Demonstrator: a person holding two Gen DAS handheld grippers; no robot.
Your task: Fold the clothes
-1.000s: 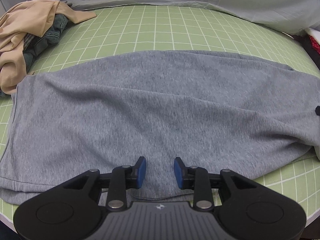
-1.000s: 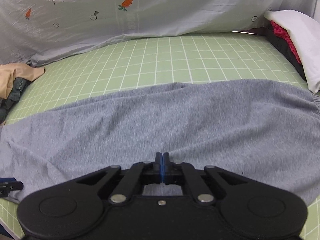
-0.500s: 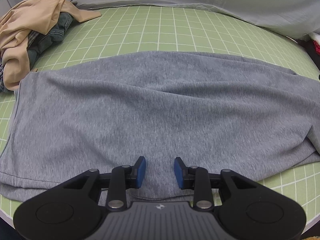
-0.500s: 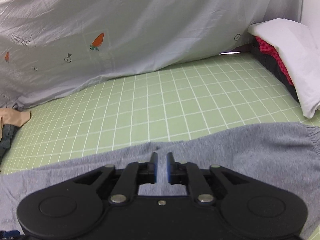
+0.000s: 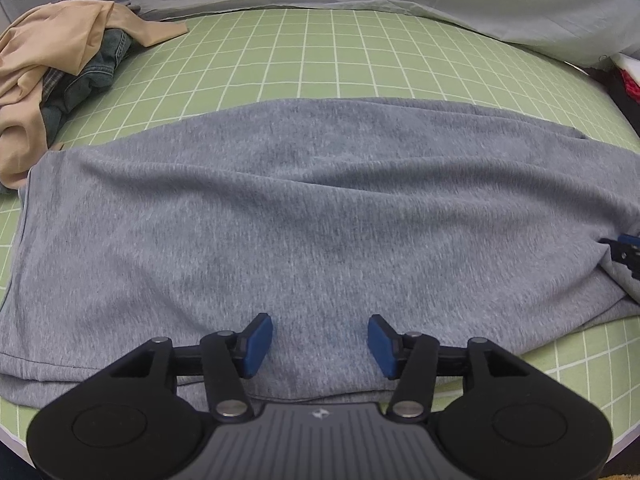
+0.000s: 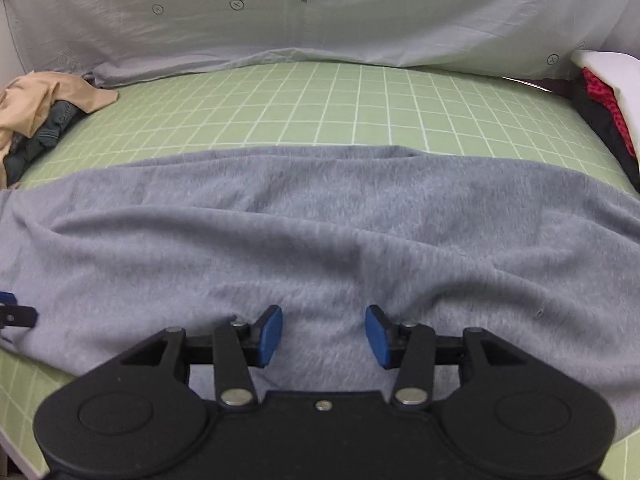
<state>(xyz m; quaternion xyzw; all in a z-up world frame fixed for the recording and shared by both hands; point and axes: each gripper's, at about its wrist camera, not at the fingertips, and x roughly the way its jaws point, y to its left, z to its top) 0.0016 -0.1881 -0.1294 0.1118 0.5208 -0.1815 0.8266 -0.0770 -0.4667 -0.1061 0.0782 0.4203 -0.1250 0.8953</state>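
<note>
A grey garment (image 5: pixel 312 216) lies spread and folded lengthwise across the green grid mat (image 5: pixel 320 56), filling most of both views (image 6: pixel 320 232). My left gripper (image 5: pixel 320 344) hovers over its near edge, jaws opening, blue pads apart with only flat cloth below them. My right gripper (image 6: pixel 323 334) stands over the garment's near part farther right, jaws also opening, nothing pinched between the pads. The tip of the right gripper (image 5: pixel 626 248) shows at the right edge of the left wrist view, and the left one (image 6: pixel 12 312) at the left edge of the right wrist view.
A heap of beige and denim clothes (image 5: pixel 52 80) lies at the mat's far left. A pale sheet with carrot prints (image 6: pixel 320 12) hangs behind the mat. White, red and black folded items (image 6: pixel 604 92) are stacked at the far right.
The right gripper let go of the grey cloth, lifted away, then came back down over it with jaws wider. The left gripper's jaws spread wider while it stayed in place.
</note>
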